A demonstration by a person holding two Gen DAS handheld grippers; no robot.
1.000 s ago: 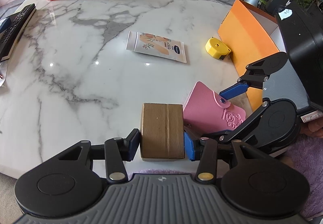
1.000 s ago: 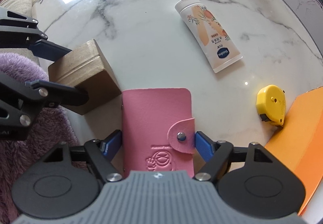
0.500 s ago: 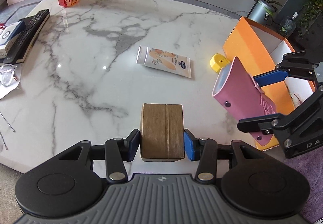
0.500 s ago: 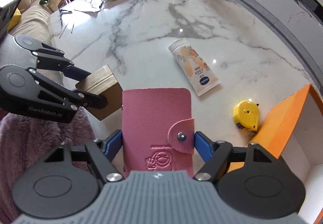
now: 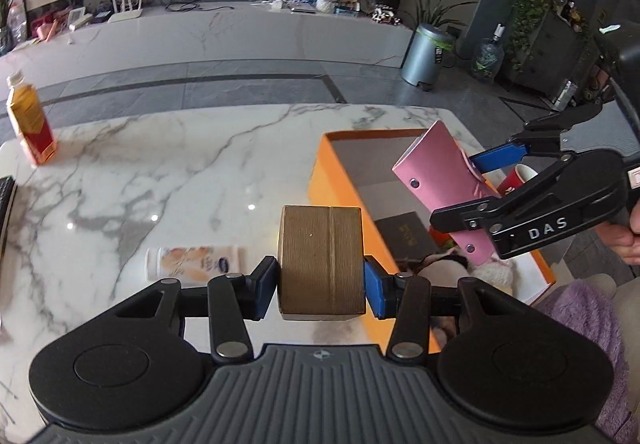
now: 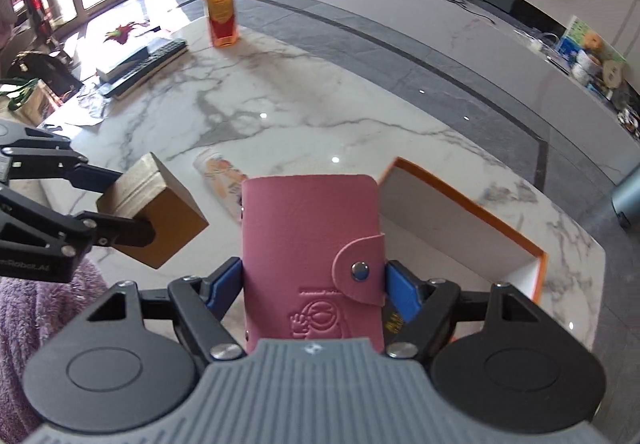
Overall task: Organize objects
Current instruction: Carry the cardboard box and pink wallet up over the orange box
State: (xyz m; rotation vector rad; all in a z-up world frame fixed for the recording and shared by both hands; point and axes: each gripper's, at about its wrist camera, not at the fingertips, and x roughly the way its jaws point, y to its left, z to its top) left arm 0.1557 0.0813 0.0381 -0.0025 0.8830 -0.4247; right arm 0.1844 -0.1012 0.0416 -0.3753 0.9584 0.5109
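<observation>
My left gripper (image 5: 320,290) is shut on a brown ribbed box (image 5: 322,260), held in the air above the marble table's near side. My right gripper (image 6: 314,278) is shut on a pink snap-button card wallet (image 6: 310,244), also lifted. In the left wrist view the wallet (image 5: 438,180) hangs over the open orange box (image 5: 344,196), with the right gripper (image 5: 476,184) clamped on it from the right. In the right wrist view the brown box (image 6: 154,212) sits at the left in the left gripper (image 6: 120,200). The orange box (image 6: 460,220) lies just right of the wallet.
A lotion tube (image 5: 192,262) lies on the marble table (image 5: 160,180). A juice bottle (image 5: 30,124) stands at the far left edge. A remote and a flat box (image 6: 140,62) lie far left. The orange box holds a black case (image 5: 404,230) and a plush item (image 5: 460,264). Purple fleece (image 5: 584,320) lies near right.
Both grippers rose from the table and tilted up, each carrying its object. The pink wallet moved right, over the orange box. The brown box left the tabletop.
</observation>
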